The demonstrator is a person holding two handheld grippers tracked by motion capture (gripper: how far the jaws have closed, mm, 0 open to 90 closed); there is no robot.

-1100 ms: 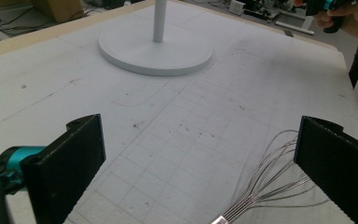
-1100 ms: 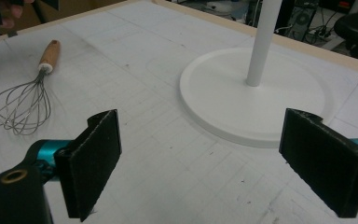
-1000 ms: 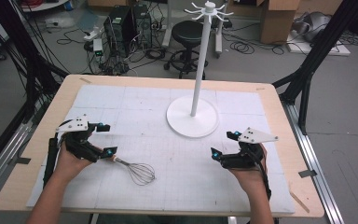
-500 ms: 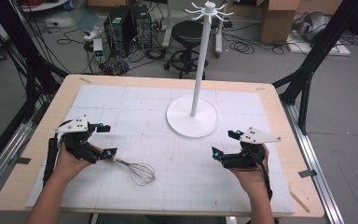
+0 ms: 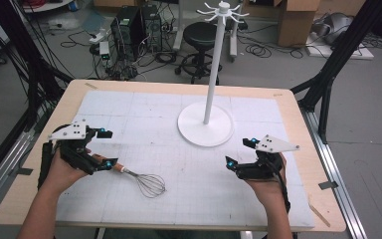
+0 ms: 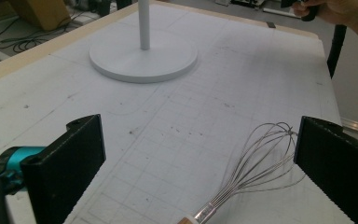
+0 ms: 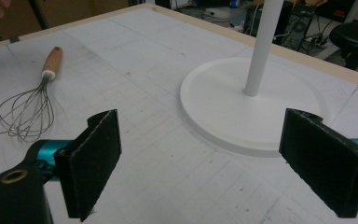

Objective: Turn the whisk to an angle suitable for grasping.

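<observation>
The whisk is lying flat on the white mat in the lower left of the high view, wooden handle pointing left, wire head pointing right toward the middle of the desk. In the left gripper view the wires are sitting between the two black jaws, nearer the right-hand one, with the handle end just peeking in at the bottom edge. The left hand-held gripper is hovering right at that handle, jaws spread wide, nothing clamped; whether the near jaw is touching the handle, I cannot tell. Over in the lower right of the high view, the right hand-held gripper is sitting low over the mat, well apart from the whisk, jaws gaping wide too and gripping nothing. Beyond both, in the upper middle, the white stand is standing upright on its round base, pole rising to hooked arms at the top.
</observation>
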